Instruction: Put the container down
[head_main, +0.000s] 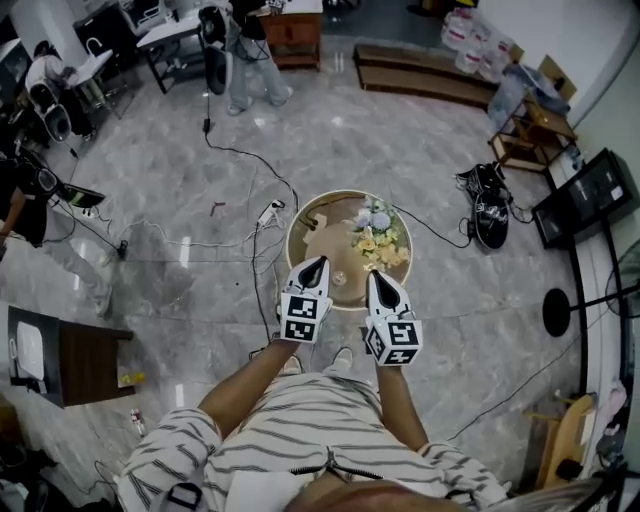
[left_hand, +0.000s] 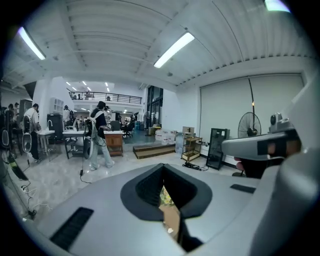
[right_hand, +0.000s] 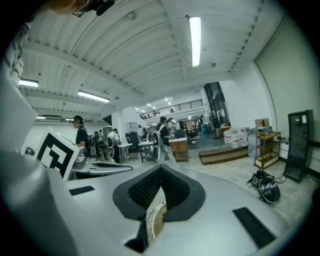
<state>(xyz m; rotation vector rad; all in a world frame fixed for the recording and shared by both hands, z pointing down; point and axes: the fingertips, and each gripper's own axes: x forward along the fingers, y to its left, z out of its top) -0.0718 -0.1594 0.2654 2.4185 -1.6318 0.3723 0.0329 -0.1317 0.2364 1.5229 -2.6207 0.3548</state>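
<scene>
Head view: a person (head_main: 310, 440) in a striped top stands over a round wooden table (head_main: 305, 245) and holds a gripper in each hand.

Left gripper (head_main: 320, 261): its tip is over the table's rim at 7 o'clock. In its own view (left_hand: 167, 207) the jaws are drawn in to a thin slit with nothing caught between them. Through the slit show only a strip of tan table top and a bit of the flowers.

Right gripper (head_main: 376, 275): its tip is over the rim at 5 o'clock. In its own view (right_hand: 152, 217) the jaws are likewise closed down to a narrow gap and grip nothing. The table's curved edge shows through.

Container (head_main: 340, 277): small, pale and see-through, too small to make out further. It stands on the table top near the 6 o'clock edge, between the two gripper tips and apart from both.

Flowers (head_main: 377, 235): a cream, yellow and pale blue bunch on the table's 2 o'clock part. A small block (head_main: 311, 222) lies toward 10 o'clock.

Around the table on the grey marble floor (head_main: 420, 150):
- A black cable (head_main: 250, 160) runs in from 11 o'clock to a white power strip (head_main: 270, 212) just beside the rim.
- A black bag (head_main: 490, 212) lies at 3 o'clock, well apart.
- A dark side table (head_main: 80, 362) stands at 8 o'clock, far off.
</scene>
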